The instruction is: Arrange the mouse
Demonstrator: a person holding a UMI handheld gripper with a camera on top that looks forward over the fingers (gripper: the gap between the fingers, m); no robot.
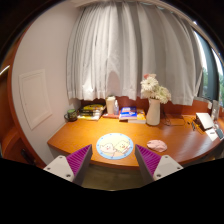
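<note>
The gripper (113, 163) hovers with its fingers apart and holding nothing, above a wooden desk (85, 133) near a round plate (114, 147); a vase of flowers (153, 100) stands beyond

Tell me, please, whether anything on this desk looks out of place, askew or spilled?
Nothing stands out. The vase of flowers stands upright on the wooden desk, the round plate lies flat just beyond the open gripper, and nothing looks spilled.

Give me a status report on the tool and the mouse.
Tool open, empty. No mouse identifiable on the desk. Round plate just ahead between fingers.
</note>
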